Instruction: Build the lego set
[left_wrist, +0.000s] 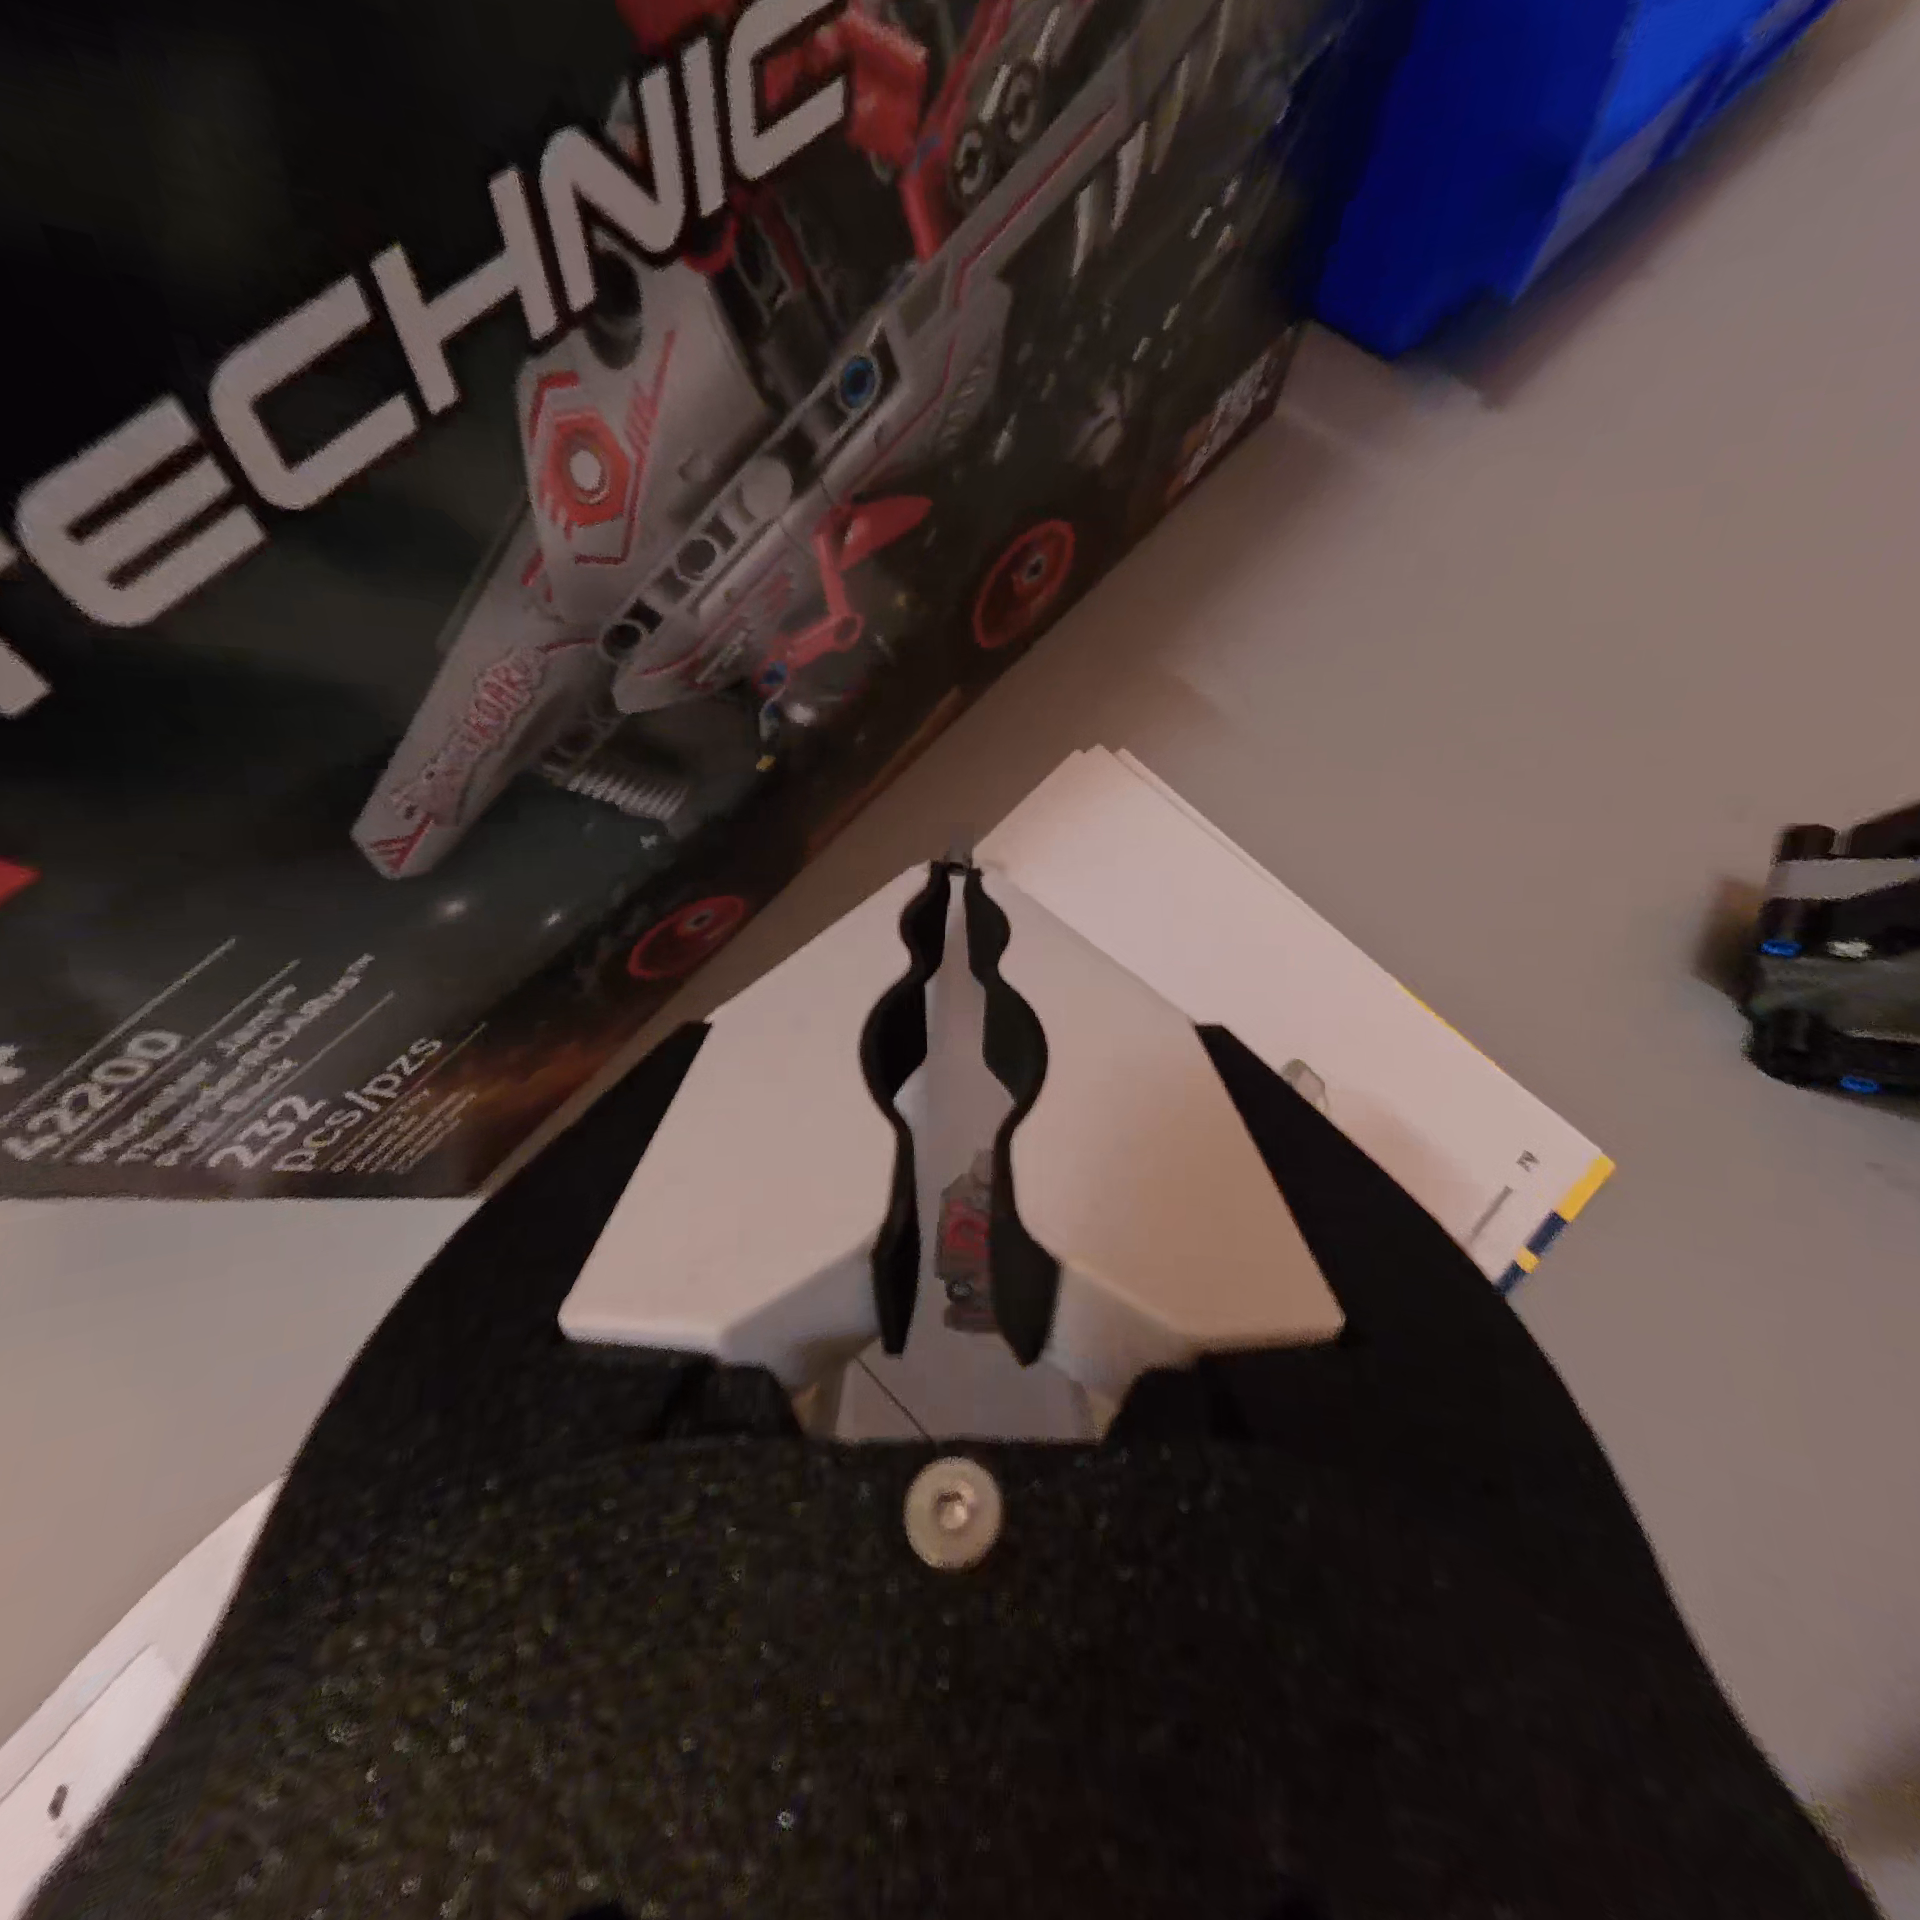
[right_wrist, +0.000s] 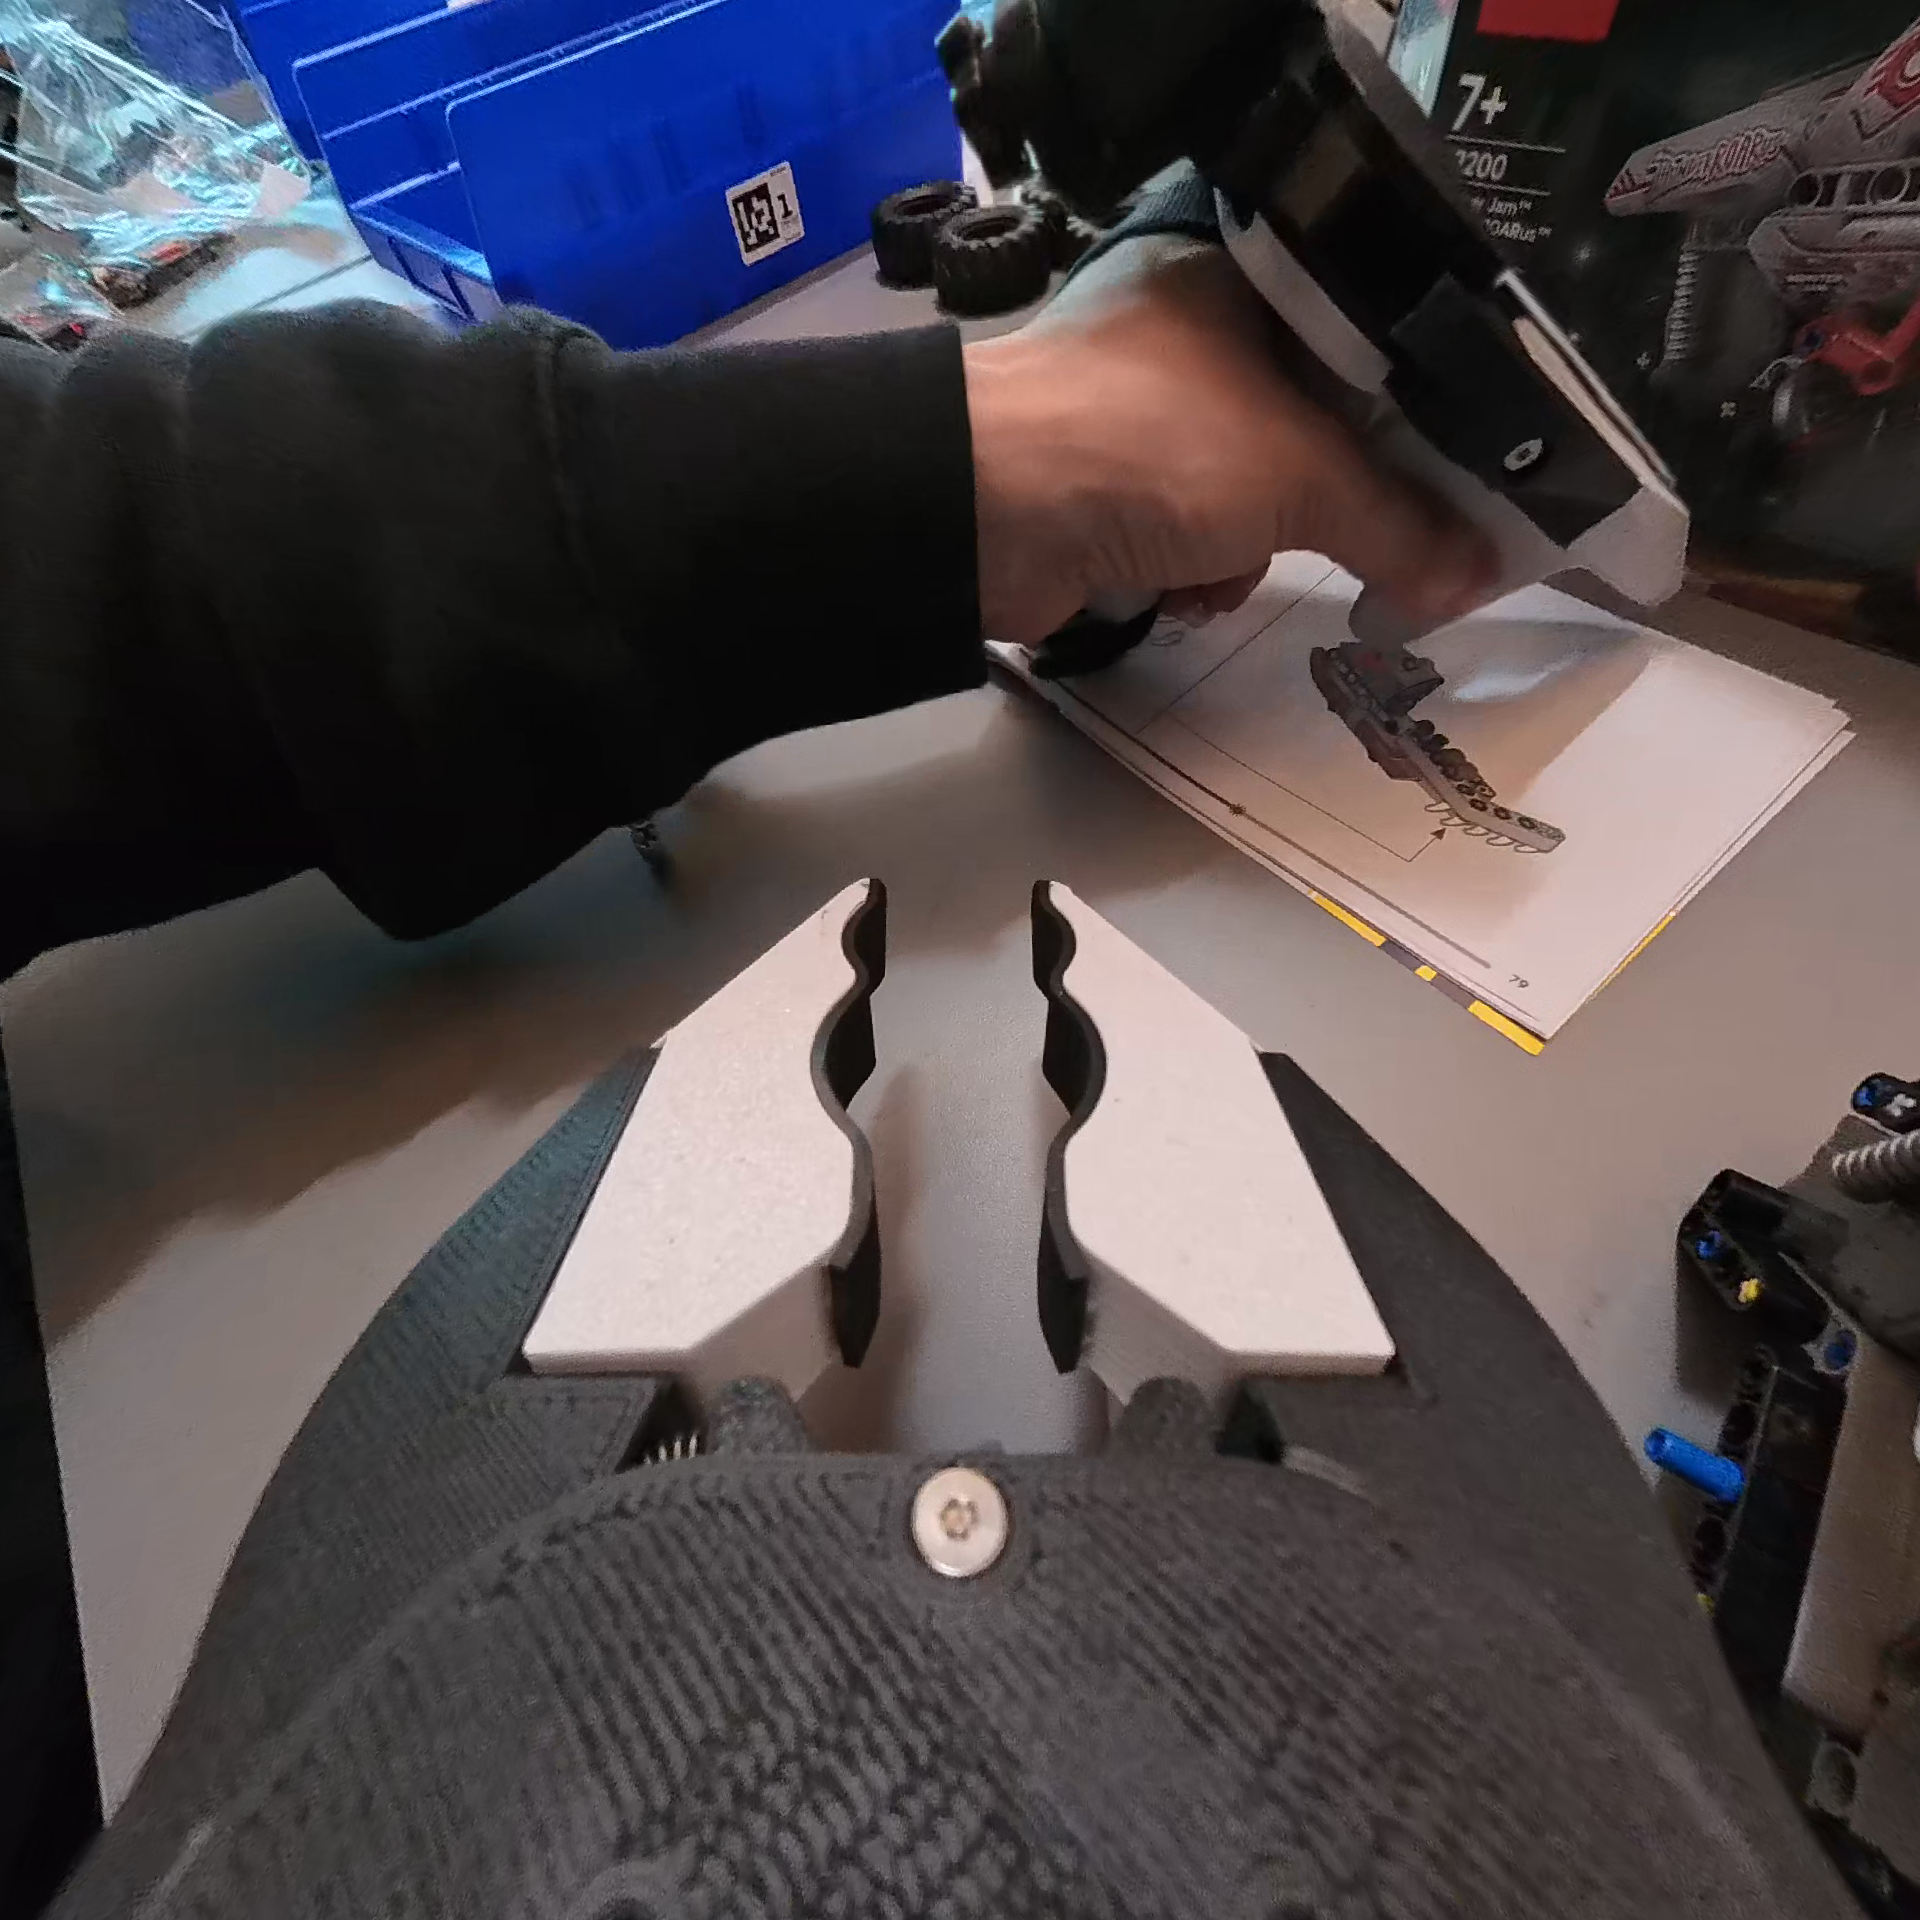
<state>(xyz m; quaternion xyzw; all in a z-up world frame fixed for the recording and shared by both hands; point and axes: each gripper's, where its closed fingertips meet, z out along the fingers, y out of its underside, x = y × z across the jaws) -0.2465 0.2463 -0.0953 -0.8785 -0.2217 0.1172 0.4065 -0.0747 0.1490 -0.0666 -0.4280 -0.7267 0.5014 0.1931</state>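
While the left tool (left_wrist: 954, 873) is pressing down toward the instruction booklet (left_wrist: 1299, 997), its fingers are closing to a pinch, tips nearly meeting; whether a page edge is caught between them cannot be told.

Left tool, purpose: it is tilting steeply onto the open page, most likely to turn a leaf or hold the booklet flat so the next step can be read.

Under the left tool: the booklet (right_wrist: 1621, 831) is lying open on the desk (left_wrist: 1455, 623), its printed diagram showing just below the tool body (right_wrist: 1455, 395) in the right wrist view.

Beyond the left tool: the set's box (left_wrist: 520, 520) is standing upright just behind the booklet, probably propped there as a reference.

Right tool (right_wrist: 958, 904): it is hanging released, fingers spread wide and carrying nothing, hovering over bare desk and apparently waiting its turn.

Right of the right tool: the partly built lego model (right_wrist: 1787, 1403), dark beams with blue pins, is resting on the desk, close for pick-up.

Far ahead of the right tool: black tyres (right_wrist: 961, 255) are sitting beside blue bins (right_wrist: 623, 156), with a clear bag (right_wrist: 135, 177) at the far left.

Between: a dark sleeve (right_wrist: 468, 582) is crossing the view, the hand (right_wrist: 1143, 468) gripping the left tool.
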